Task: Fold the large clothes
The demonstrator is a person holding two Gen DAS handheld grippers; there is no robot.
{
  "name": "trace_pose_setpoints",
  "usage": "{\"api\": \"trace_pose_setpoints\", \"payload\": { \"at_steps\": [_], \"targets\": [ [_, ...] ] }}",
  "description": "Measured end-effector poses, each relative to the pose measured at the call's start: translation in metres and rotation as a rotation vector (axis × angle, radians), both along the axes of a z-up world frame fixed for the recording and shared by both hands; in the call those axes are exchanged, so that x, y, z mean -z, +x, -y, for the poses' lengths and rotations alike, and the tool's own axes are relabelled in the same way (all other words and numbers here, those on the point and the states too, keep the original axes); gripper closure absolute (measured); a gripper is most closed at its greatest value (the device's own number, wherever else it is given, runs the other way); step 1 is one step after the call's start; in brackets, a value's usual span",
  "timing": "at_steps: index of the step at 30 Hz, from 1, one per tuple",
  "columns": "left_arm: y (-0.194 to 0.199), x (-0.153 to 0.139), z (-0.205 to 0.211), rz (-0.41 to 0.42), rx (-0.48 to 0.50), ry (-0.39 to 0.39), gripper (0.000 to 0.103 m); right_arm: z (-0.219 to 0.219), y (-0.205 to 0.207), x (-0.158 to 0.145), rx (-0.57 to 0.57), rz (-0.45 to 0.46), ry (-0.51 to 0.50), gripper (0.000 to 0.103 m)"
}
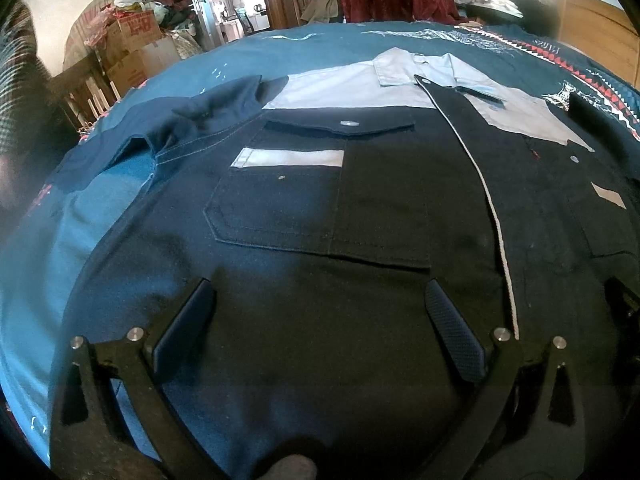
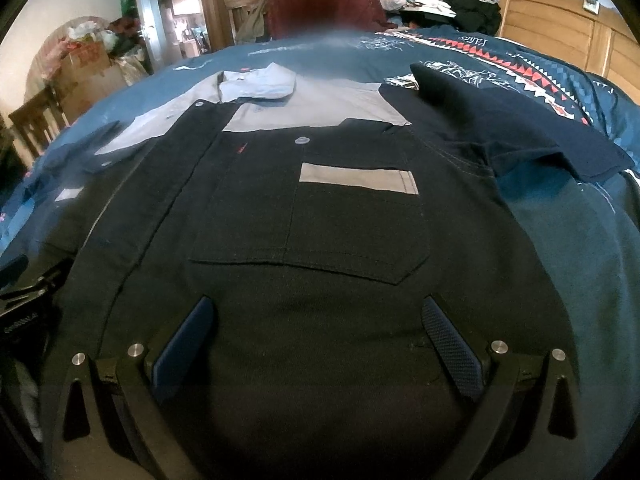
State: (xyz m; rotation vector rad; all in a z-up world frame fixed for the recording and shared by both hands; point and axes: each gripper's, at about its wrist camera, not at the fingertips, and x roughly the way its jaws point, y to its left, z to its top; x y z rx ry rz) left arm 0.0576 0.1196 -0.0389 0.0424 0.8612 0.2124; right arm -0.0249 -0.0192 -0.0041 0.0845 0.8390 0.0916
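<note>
- While the work jacket (image 1: 360,208) lies spread front-up across the middle of the bed (image 1: 280,44), both grippers hover over its lower half with nothing between their fingers.
- The left gripper (image 1: 316,304) has its jaws spread wide above the dark cloth below the chest pocket (image 1: 312,208); its right-hand pad (image 1: 452,328) sits just beside the pale front placket (image 1: 496,216).
- The right gripper (image 2: 316,320) is likewise wide apart, over plain dark fabric below the other chest pocket (image 2: 344,236).
- The jacket is dark navy with a grey yoke (image 2: 312,112) and a light collar (image 1: 416,66) pointing toward the far edge of the bed; each pocket carries a grey band.
- One sleeve (image 1: 192,116) lies rumpled toward the bed's left edge, the other sleeve (image 2: 512,120) stretches flat toward the right edge.
- The bedspread is teal, with a red-and-white triangle border (image 2: 520,64) near the far right corner.
- A wooden headboard (image 2: 568,24) stands past that corner, and cardboard boxes (image 1: 136,48) are stacked beyond the left edge.
</note>
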Motion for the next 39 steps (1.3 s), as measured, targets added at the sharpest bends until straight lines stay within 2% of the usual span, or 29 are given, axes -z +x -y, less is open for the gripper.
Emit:
{"api": "trace_pose_setpoints", "payload": {
  "at_steps": [14,16,18,21,24,26,28,31,36,39],
  "targets": [
    [0.0,0.0,0.0,0.0,0.0,-0.001,0.0,0.002,-0.001,-0.003,-0.004,-0.008,0.016,0.0],
    [0.0,0.001,0.0,-0.001,-0.001,-0.002,0.0,0.001,0.002,-0.006,-0.026,-0.049,0.004,0.0],
    [0.0,0.001,0.001,0.0,-0.001,-0.001,0.0,0.004,0.01,-0.013,-0.1,-0.132,0.001,0.0],
    [0.001,0.001,0.001,0.001,-0.001,-0.005,0.0,0.029,0.014,-0.033,-0.204,-0.195,0.057,0.007],
    [0.0,0.001,0.001,0.003,-0.001,-0.009,0.0,0.089,0.018,-0.061,-0.208,-0.156,0.045,0.006],
    [0.0,0.002,0.001,0.004,-0.001,-0.011,0.0,0.144,0.033,-0.074,-0.156,-0.15,-0.004,0.002],
    [0.0,0.002,0.002,0.005,-0.002,-0.01,0.0,0.206,0.049,-0.077,-0.078,-0.187,-0.014,0.002],
    [0.0,0.002,0.003,0.004,-0.004,-0.007,0.0,0.305,0.073,-0.076,0.073,-0.299,0.062,0.003],
    [0.001,0.002,0.003,0.0,-0.006,0.001,0.0,0.433,0.088,-0.088,0.304,-0.262,0.169,0.0],
    [0.002,0.003,0.004,-0.001,-0.008,0.007,0.0,0.502,0.093,-0.08,0.443,-0.247,0.399,0.0]
  ]
}}
